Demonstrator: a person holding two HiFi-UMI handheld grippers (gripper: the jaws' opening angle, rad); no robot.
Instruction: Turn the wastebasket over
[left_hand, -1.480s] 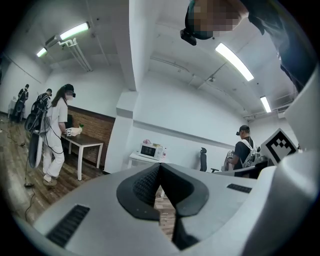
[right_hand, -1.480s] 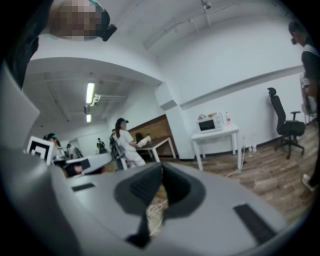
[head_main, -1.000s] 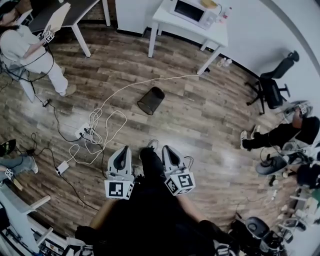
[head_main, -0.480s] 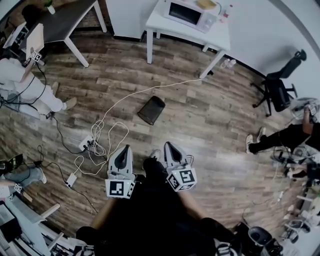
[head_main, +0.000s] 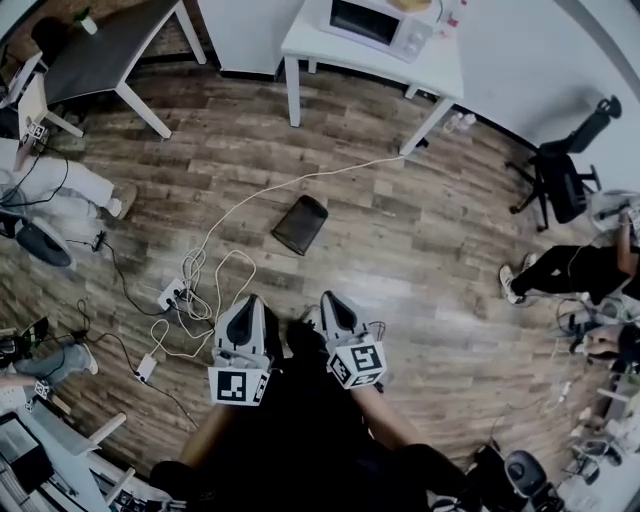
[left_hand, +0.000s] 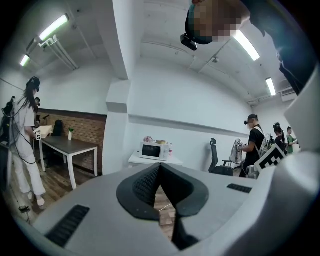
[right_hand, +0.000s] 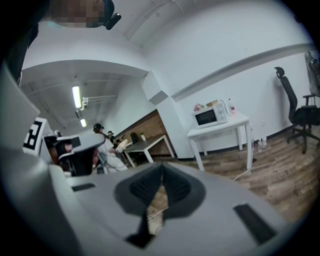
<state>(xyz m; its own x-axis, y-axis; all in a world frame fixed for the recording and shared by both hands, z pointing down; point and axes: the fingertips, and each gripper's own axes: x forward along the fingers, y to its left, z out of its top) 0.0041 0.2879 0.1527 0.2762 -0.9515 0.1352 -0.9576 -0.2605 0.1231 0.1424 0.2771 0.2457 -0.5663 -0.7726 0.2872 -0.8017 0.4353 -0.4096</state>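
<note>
while the left tongs (head_main: 247, 302) and right tongs (head_main: 329, 299) are closed on nothing, the wastebasket (head_main: 301, 224) lies sideways mid-floor (head_main: 420, 250), open boards rightward, white cable (head_main: 300, 178) near.

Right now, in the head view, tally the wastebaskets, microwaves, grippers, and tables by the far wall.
Wastebasket: 1
Microwave: 1
Grippers: 2 (left gripper, right gripper)
Tables by the far wall: 2 (white table, dark table)
Total: 6

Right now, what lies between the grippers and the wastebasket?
Bare wood floor, in the head view. A white cable loops just left of the stretch from the left gripper to the wastebasket; the right gripper's stretch is clear.
</note>
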